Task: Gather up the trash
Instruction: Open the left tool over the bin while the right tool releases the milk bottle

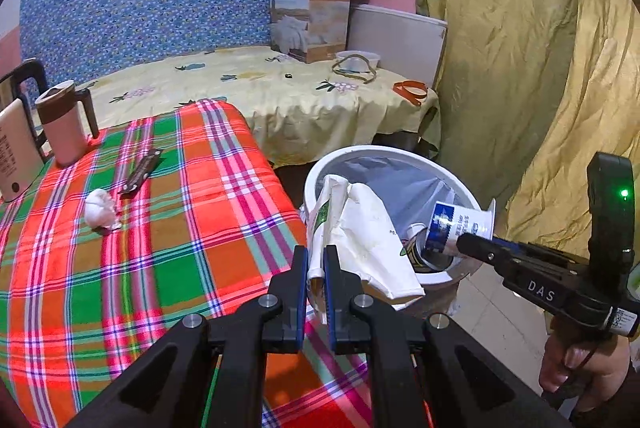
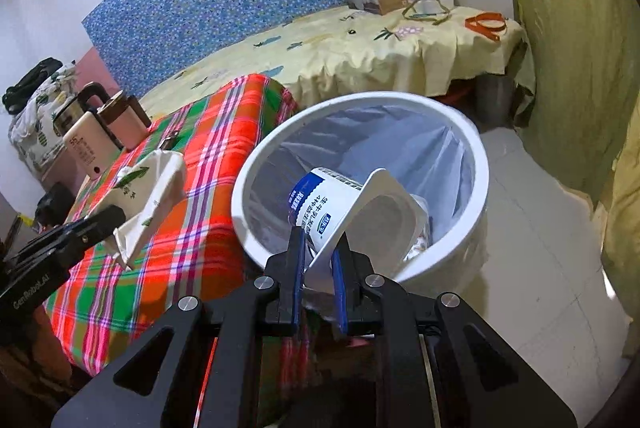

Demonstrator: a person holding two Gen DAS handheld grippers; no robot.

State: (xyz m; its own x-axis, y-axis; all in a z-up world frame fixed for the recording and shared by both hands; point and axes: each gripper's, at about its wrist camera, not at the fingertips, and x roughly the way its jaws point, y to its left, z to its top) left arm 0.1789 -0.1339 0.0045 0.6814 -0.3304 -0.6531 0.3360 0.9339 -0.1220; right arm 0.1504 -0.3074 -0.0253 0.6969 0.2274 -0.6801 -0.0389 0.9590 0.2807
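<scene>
Left gripper (image 1: 316, 264) pinching crumpled paper bag (image 1: 360, 228); right gripper (image 2: 318, 248) pinching glossy yogurt cup (image 2: 332, 204) over round bin (image 2: 256, 164).

White paper bag (image 1: 360, 228) crumpled beside white bin (image 2: 476, 164); blue-white yogurt cup (image 2: 340, 204) tilted over bin.

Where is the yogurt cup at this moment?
The yogurt cup is clamped in the right gripper, tilted over the near rim of the white trash bin; in the left wrist view it is at the right, beside the paper bag.
</scene>
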